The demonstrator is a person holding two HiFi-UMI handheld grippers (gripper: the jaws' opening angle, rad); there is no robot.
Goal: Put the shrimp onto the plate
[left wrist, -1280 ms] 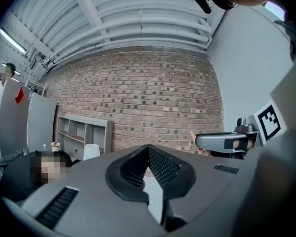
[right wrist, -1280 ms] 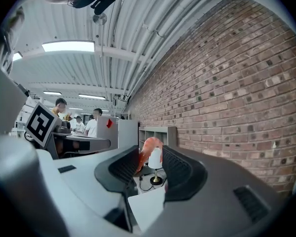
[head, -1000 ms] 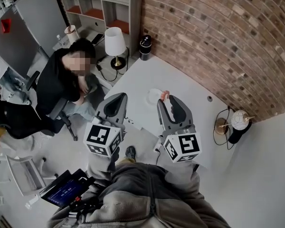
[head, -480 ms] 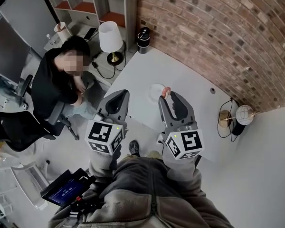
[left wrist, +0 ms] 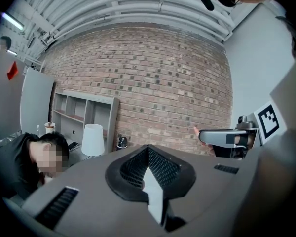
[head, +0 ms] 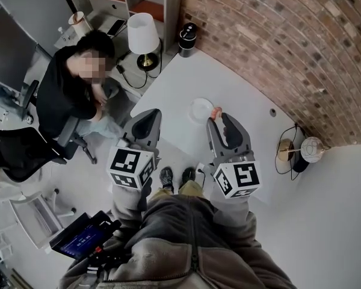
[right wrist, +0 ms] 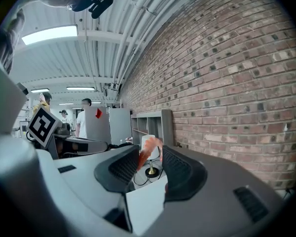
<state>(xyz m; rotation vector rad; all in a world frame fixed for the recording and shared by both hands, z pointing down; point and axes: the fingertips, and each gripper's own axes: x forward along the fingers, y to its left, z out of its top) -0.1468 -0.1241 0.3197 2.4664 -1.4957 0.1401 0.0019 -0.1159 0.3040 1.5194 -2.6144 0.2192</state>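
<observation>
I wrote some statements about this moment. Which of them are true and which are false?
1. The right gripper holds the shrimp between its jaws. True.
2. The shrimp lies on the plate. False: it is in the right gripper's jaws, above the table and beside the plate in the head view.
3. The left gripper carries nothing, and its jaw tips are together. True.
4. The plate stands on the floor. False: it stands on the white table.
5. A lamp with a white shade stands beyond the table's far end. True.
</observation>
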